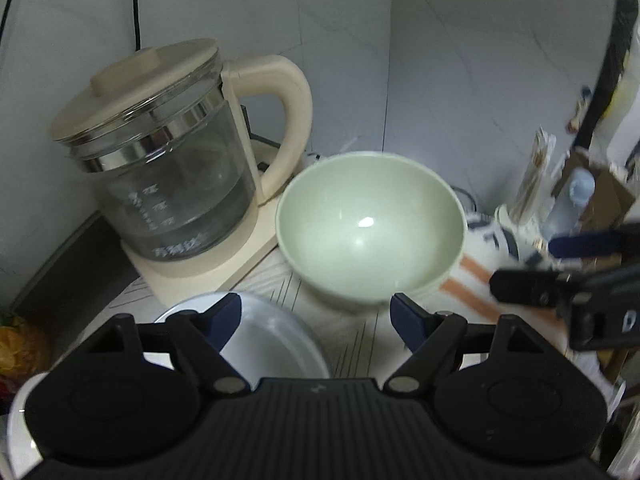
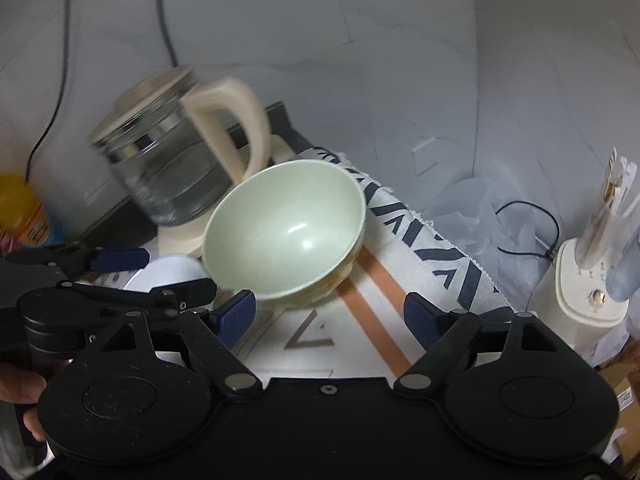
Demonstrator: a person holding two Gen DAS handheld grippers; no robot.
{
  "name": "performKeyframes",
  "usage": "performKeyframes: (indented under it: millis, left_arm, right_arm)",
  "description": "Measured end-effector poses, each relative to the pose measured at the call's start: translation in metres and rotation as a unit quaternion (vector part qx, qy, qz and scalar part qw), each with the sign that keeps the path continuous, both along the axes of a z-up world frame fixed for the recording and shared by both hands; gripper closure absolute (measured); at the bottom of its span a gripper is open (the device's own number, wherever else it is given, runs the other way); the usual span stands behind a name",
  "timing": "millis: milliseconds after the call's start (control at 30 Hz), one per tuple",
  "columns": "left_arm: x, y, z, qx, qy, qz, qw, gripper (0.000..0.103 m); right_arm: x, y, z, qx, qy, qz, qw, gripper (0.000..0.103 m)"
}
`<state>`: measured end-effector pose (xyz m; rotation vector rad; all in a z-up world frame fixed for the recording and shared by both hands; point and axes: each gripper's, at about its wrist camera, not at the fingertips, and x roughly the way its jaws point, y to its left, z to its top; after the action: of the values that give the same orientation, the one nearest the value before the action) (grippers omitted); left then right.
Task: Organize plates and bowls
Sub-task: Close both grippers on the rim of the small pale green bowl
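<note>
A pale green bowl sits on the patterned cloth, just past my open, empty left gripper. In the right wrist view the green bowl rests on another yellowish bowl beneath it. A white plate lies under my left gripper's left finger; it shows in the right wrist view too. My right gripper is open and empty, just short of the bowls. It appears at the right edge of the left wrist view, and the left gripper appears at the left of the right wrist view.
A glass kettle with a cream handle stands on its base left of the bowl, against the wall. A white appliance with utensils stands at the right. A patterned cloth covers the table. A yellow container is at far left.
</note>
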<state>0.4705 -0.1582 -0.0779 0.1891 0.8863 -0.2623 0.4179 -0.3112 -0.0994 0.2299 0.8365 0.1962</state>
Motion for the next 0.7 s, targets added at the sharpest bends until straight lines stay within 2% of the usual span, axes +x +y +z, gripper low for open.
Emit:
performKeyframes:
  millis: [67,133,300,367,500,533,567,700]
  left_arm:
    - [0.013,0.001,-0.002,-0.022,0.008,0.019,0.9996,0.025]
    - [0.026,0.003,-0.004,-0.052,0.019,0.043,0.9976,0.028]
    - [0.055,0.013,-0.011,-0.12,0.044,0.09,0.9878,0.038]
    - [0.064,0.021,-0.015,-0.149,0.058,0.11,0.981,0.04]
    - [0.073,0.033,-0.027,-0.183,0.085,0.146,0.9684,0.046]
    - [0.075,0.035,-0.032,-0.188,0.098,0.152,0.9654,0.052]
    - [0.075,0.037,-0.036,-0.196,0.111,0.16,0.9611,0.057]
    - [0.076,0.05,-0.046,-0.247,0.141,0.198,0.9381,0.065]
  right_arm:
    - [0.008,-0.003,-0.005,0.019,0.007,-0.016,1.0,0.023]
    - [0.015,-0.007,-0.011,0.038,0.017,-0.033,0.999,0.028]
    - [0.029,-0.012,-0.025,0.073,0.037,-0.069,0.994,0.036]
    - [0.031,-0.014,-0.029,0.087,0.043,-0.083,0.992,0.038]
    - [0.036,-0.017,-0.037,0.121,0.058,-0.104,0.985,0.04]
    - [0.037,-0.018,-0.039,0.132,0.062,-0.11,0.983,0.041]
    - [0.038,-0.019,-0.04,0.142,0.064,-0.114,0.981,0.041]
    - [0.041,-0.022,-0.048,0.175,0.079,-0.136,0.972,0.044]
